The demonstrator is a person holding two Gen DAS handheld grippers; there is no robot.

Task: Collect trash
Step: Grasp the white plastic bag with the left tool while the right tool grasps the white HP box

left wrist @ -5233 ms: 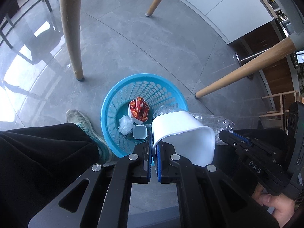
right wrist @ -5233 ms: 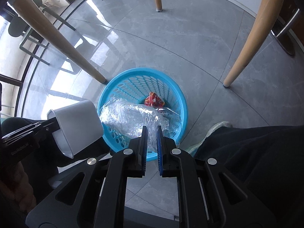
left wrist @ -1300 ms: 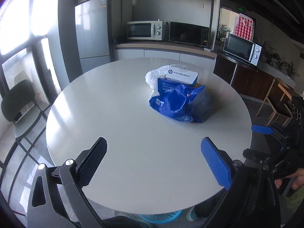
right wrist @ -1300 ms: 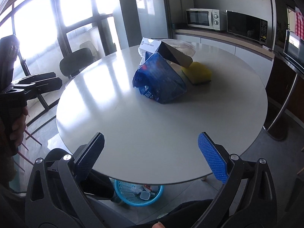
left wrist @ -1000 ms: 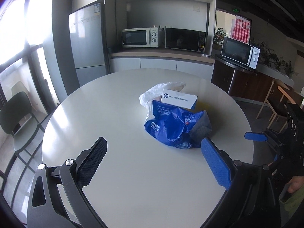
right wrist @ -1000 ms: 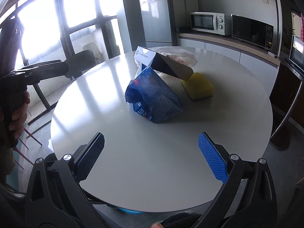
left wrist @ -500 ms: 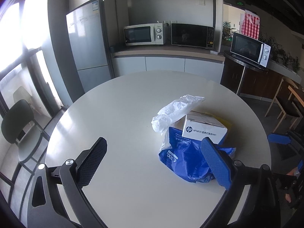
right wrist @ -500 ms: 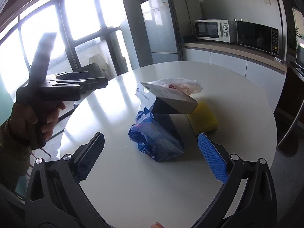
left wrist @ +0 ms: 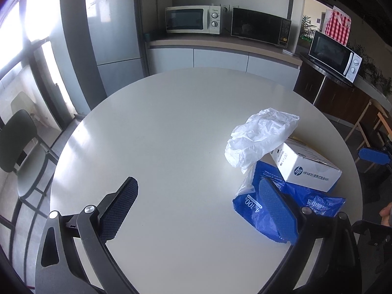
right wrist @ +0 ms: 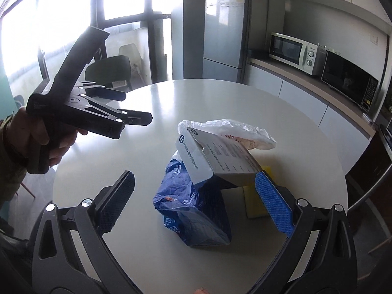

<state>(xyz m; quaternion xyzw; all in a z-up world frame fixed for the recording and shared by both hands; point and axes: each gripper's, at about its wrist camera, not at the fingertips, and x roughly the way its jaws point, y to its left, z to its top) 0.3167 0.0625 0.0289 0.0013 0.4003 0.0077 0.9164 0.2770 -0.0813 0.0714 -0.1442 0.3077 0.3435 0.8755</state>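
Kitchen cabinets, microwaves [left wrist: 193, 19] and a fridge [left wrist: 112, 24] stand behind a round white desk [left wrist: 159, 134]; on its right part lies a small heap of trash: a blue bag [left wrist: 257, 210] flat on the desk, a white box [left wrist: 306, 166] resting on it and tilted, and a crumpled white bag [left wrist: 259, 134] draped over the box's far end; in the right wrist view a yellow block [right wrist: 254, 208] lies just beside the blue bag [right wrist: 196, 210], partly under the raised end of the box [right wrist: 220, 159], with the white bag [right wrist: 232, 129] behind; the left tool [left wrist: 198, 208] hangs over the desk with its jaws spread wide and nothing between them, its right finger overlapping the blue bag in view, whether touching I cannot tell; the right tool [right wrist: 196, 205] is likewise wide open and empty, its fingers framing the blue bag and box; the left tool [right wrist: 98, 112] shows there held in a hand [right wrist: 56, 142], above the desk's left edge.
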